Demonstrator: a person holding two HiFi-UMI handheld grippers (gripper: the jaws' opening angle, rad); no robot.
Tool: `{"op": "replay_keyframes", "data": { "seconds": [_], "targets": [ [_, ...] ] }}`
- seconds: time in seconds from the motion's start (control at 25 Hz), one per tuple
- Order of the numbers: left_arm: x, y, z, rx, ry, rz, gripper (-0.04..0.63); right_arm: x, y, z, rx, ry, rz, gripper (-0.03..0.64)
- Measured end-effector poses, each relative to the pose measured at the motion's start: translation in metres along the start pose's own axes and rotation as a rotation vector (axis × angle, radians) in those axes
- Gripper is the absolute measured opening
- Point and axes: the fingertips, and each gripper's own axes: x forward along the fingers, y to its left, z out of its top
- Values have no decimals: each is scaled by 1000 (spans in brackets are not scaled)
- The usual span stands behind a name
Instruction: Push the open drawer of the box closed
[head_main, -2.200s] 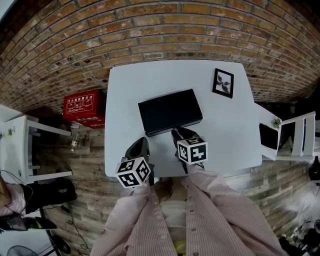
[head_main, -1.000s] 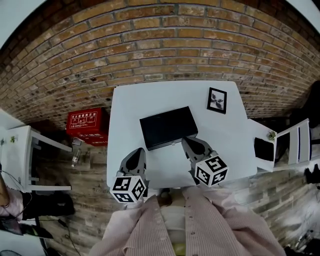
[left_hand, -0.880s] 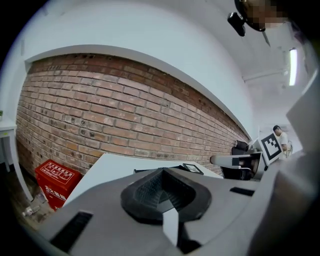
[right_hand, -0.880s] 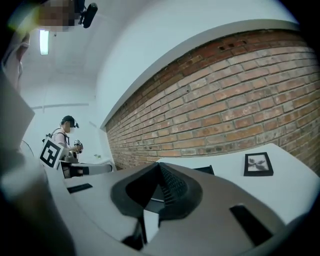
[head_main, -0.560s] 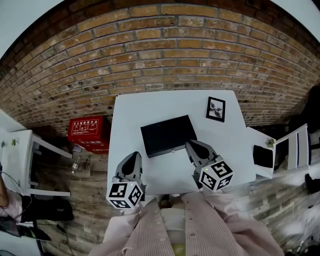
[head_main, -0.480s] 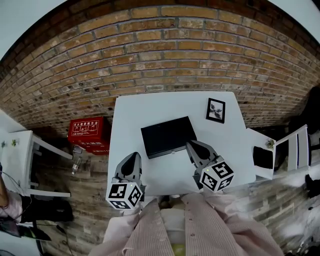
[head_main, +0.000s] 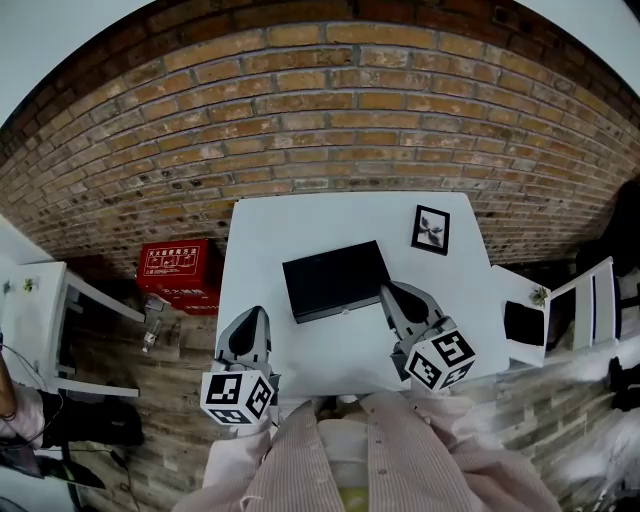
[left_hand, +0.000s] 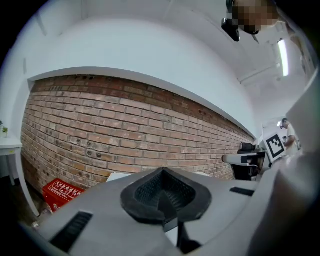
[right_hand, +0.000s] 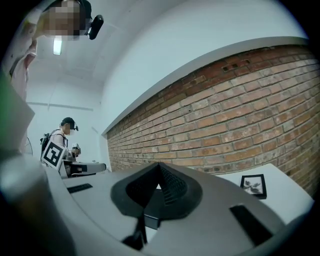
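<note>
1. Outward from the tools: the right gripper (head_main: 386, 289) has its jaws pressed together with nothing between them, as the view along its own jaws (right_hand: 159, 181) confirms. Its marker cube sits back toward the person at 5 o'clock.
2. The left gripper (head_main: 254, 313) is likewise closed and empty (left_hand: 161, 182). It hovers over the near-left part of the white table (head_main: 260, 230).
3. The box (head_main: 336, 279) is a flat black case lying near the middle of the table. Its long axis runs roughly 9-to-3 o'clock, with the 3 o'clock end tilted slightly away from the person.
4. The drawer front (head_main: 343, 311) is the near long side of the box and faces about 6 o'clock. No tray visibly stands proud of the case, so the drawer is judged closed or very nearly so.
5. Governing relation: the box lies at about 10 o'clock from the right gripper's tip, which stands just beside the near right corner. Whether the tip touches the box cannot be told. From the left gripper the box lies at about 1 o'clock, clearly apart, so the right gripper is the nearer. Any remaining push would run toward 12 o'clock, across the long axis. It would probably seat better at the middle of the drawer front than at the corner.
6. The picture frame (head_main: 430, 230) lies at 1 o'clock from the box, well apart and outside the push line.
</note>
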Motion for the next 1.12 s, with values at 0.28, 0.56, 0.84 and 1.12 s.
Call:
{"op": "replay_keyframes", "data": {
  "seconds": [0.28, 0.56, 0.84, 1.12],
  "targets": [
    [-3, 5, 2, 19, 2, 28, -5, -7, -9, 2, 13, -18, -15, 3],
    [-3, 1, 1, 28, 10, 40, -5, -9, -11, 0, 22, -15, -22, 3],
    [-1, -4, 0, 30, 14, 39, -5, -13, -16, 0, 26, -14, -35, 3],
    [1, -6, -5, 35, 31, 46, -5, -19, -23, -2, 14, -18, -52, 3]
  ]
}}
